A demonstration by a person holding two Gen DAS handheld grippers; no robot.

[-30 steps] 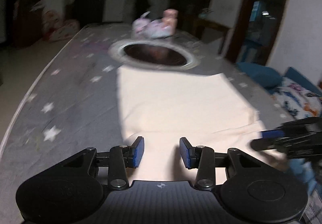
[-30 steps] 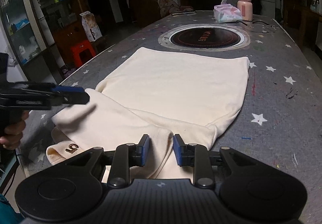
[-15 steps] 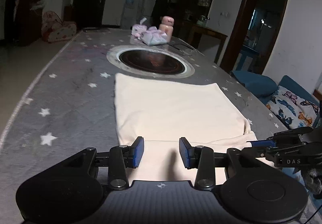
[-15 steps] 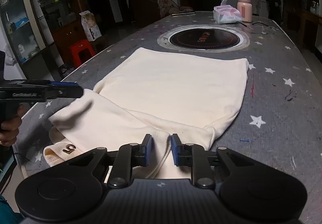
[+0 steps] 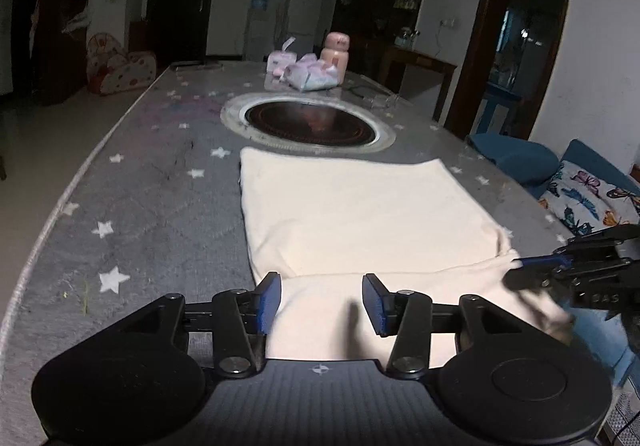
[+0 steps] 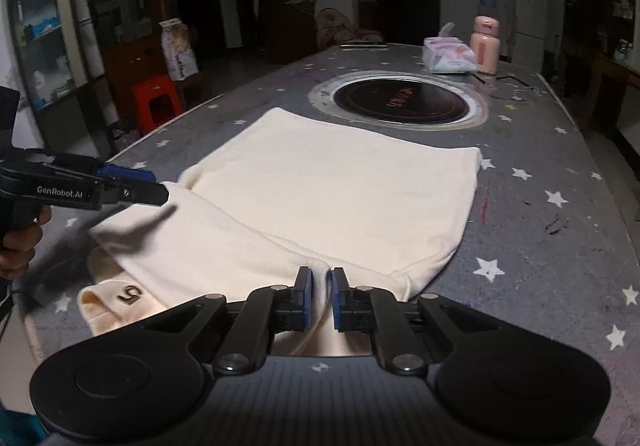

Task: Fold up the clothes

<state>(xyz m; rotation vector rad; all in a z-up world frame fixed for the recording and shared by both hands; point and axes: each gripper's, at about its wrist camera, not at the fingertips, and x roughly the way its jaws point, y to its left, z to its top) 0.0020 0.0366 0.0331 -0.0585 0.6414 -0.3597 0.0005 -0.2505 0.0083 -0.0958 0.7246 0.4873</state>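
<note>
The cream garment [image 6: 332, 197] lies flat on the star-patterned grey table [image 6: 552, 254], its near folded band at the table's near edge and its far hem just short of the round inset hob [image 6: 400, 101], with bare tabletop along both long sides. The right gripper [image 6: 320, 300] has its jaws closing, nearly together, on a pinched ridge of the near fabric, while the left gripper [image 5: 320, 300] hovers over the band with jaws opening, half spread and gripping nothing. Beyond the hob stand a tissue pack [image 6: 450, 59] and a pink bottle [image 6: 485, 45]; the room behind is dim, and the cloth under each gripper body is hidden.
</note>
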